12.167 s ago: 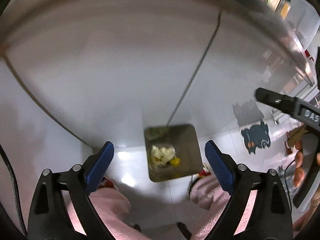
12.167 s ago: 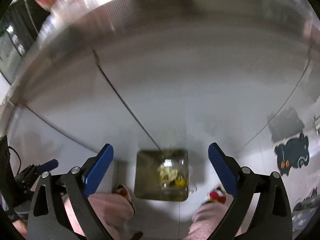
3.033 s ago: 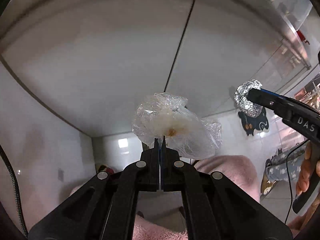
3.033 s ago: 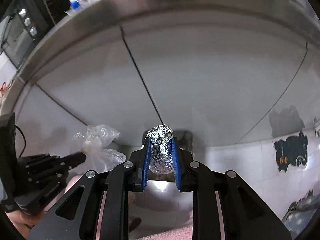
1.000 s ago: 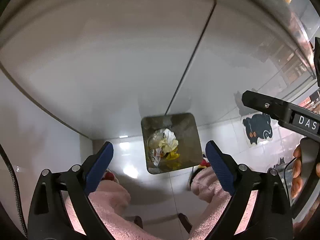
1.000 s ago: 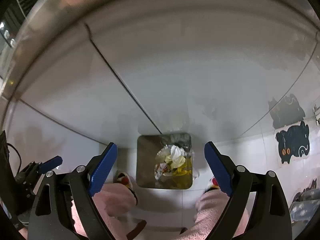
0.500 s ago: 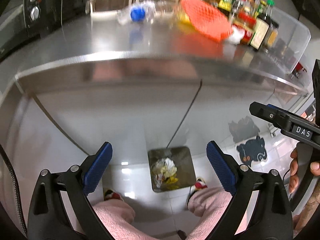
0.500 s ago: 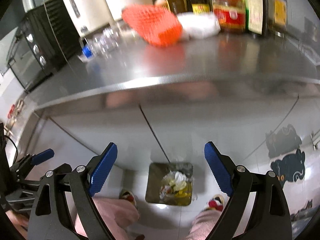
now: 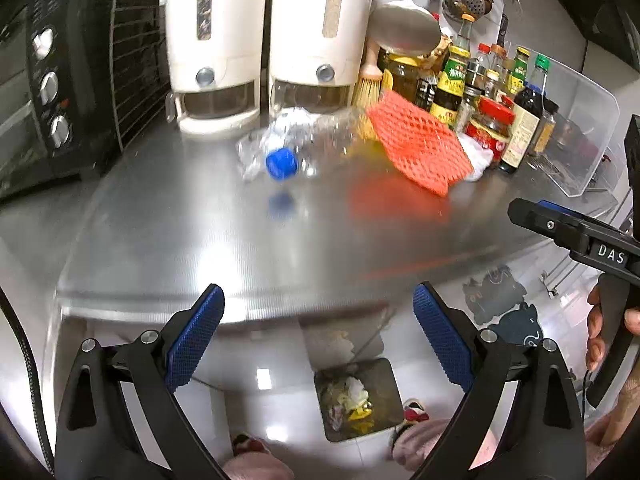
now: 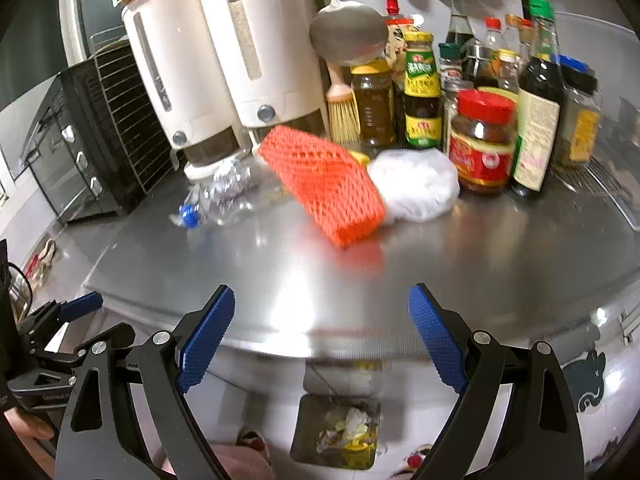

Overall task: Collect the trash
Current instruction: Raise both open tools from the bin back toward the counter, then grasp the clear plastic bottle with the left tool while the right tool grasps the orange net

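Trash: orange net (image 10: 324, 184) touching white bag (image 10: 416, 188), bottle (image 9: 280, 152) near; both hand-held grippers released.

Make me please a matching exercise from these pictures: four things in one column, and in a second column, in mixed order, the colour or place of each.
Things:
1. foam net
2. crushed bottle's cap
3. trash bin
4. plastic bag

Descriptions:
A. white, beside the red-lidded jar
B. on the floor, below the counter edge
C. orange, lying on the counter
D. blue

Pairs: 1-C, 2-D, 3-B, 4-A
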Demonstrator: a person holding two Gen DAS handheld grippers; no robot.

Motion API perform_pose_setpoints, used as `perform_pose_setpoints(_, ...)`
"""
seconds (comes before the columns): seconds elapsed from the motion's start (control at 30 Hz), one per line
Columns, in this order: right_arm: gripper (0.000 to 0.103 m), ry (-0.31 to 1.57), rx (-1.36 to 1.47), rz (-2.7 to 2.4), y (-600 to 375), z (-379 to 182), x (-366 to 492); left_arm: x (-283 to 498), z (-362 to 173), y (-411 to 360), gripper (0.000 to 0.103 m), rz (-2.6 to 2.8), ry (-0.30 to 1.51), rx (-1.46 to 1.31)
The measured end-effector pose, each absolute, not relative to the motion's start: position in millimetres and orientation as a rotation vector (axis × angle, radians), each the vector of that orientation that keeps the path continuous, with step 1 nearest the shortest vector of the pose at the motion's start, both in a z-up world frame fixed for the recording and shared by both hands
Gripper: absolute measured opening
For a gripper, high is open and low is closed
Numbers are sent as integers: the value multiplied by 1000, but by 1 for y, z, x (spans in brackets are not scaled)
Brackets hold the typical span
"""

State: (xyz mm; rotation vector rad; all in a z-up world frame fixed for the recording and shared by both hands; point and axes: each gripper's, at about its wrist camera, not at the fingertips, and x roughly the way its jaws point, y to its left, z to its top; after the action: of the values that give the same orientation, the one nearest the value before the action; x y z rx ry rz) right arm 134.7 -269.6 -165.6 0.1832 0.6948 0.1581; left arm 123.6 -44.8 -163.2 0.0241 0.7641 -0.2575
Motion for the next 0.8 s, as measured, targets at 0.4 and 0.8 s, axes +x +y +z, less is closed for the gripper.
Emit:
perform_pose_setpoints(0.4,75,698,198,167,-275,-156,195,194,-141,-58,89,-292,727,83)
perform_pose_setpoints(0.8,60,724,185,200,-273,-162,247,264,-147,-80,73,-322,760,155)
